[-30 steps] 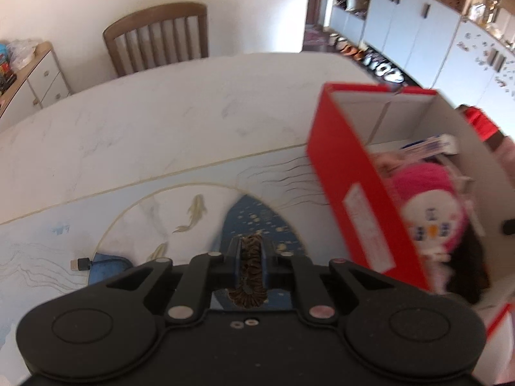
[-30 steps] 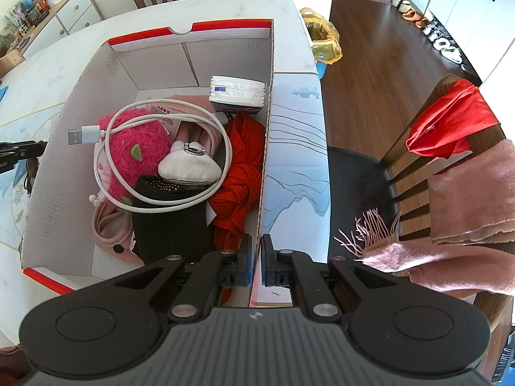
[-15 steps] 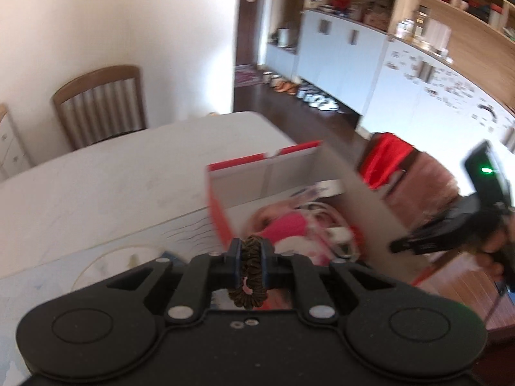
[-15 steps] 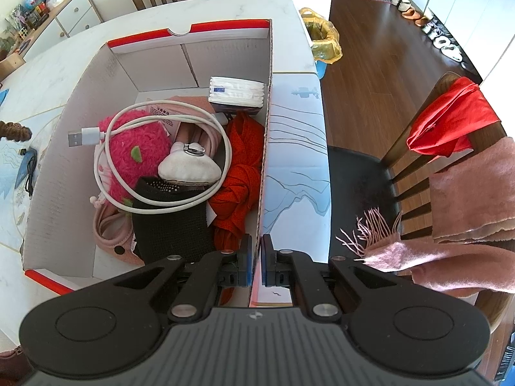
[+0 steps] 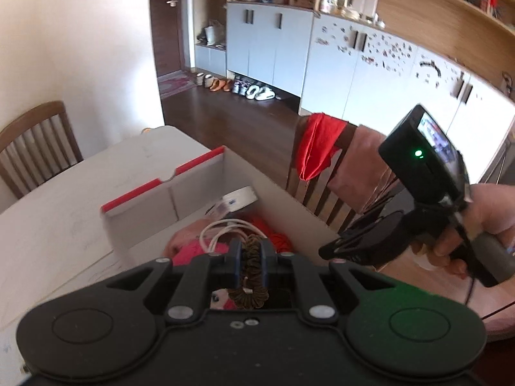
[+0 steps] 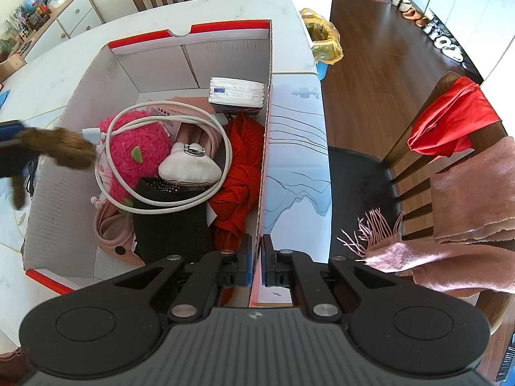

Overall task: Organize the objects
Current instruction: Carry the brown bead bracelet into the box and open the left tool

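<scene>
Tabletop box (image 6: 225,51): left fingers (image 5: 238,259) pinch scrunchie (image 5: 251,276); right fingers (image 6: 246,263) clamp its wall.

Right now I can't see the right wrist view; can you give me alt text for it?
The right tool is shut on the near right wall of a red-and-white cardboard box holding a white USB cable, pink plush and red cloth. At left, a brown scrunchie arrives over the box.

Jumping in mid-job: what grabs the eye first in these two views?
The open red-edged cardboard box in the middle of the table, crowded with a fuzzy pink toy ringed by a white cable. At its left edge, the left gripper holds a brown scrunchie over the box; the right gripper pinches the box's right wall.
</scene>
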Demonstrator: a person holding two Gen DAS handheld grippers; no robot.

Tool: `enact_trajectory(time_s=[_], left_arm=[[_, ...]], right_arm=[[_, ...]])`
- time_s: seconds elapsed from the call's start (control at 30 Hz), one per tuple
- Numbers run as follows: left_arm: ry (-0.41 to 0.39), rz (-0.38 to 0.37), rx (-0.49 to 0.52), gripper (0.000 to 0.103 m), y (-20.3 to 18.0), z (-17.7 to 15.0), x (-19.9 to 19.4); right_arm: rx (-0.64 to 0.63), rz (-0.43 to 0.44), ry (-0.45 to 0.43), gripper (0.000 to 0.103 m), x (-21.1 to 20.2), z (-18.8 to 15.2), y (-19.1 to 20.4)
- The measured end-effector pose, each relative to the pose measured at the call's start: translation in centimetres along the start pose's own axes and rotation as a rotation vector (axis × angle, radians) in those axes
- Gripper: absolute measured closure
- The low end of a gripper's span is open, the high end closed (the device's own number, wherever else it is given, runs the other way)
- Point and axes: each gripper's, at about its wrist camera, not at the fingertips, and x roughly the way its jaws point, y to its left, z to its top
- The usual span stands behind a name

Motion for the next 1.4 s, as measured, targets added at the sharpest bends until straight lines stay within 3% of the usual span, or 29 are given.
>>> enact_trajectory(time_s=[0.37,0.63,1.0,1.23,1.33,1.4], left_arm=[[0.095,0.06,0.076,0.093,-1.0,1.4,7.8],[0.161,0.062,0.064,0.093,-0.5,1.4,10.2],[0.213,0.006,0.045,0.077,-0.1,0.9,11.1],[0.192,-0.022,0.024,0.056,0.2,0.6,10.0],[0.174,-0.028,0.01,0.041,0.2,0.7,9.4],[0.164,-0.031,0.004,0.037,0.3,0.7,8.9]], right_arm=[[0.001,0.001,-0.002,0.099,0.0,0.0,0.0],[0.0,0.002,-0.002,0.098,0.0,0.0,0.0],[-0.001,0.002,-0.003,0.098,0.0,0.0,0.0],[0.0,0.003,-0.003,0.099,0.0,0.0,0.0],[0.0,0.003,-0.003,0.099,0.0,0.0,0.0],[0.0,0.003,-0.003,0.099,0.0,0.0,0.0]])
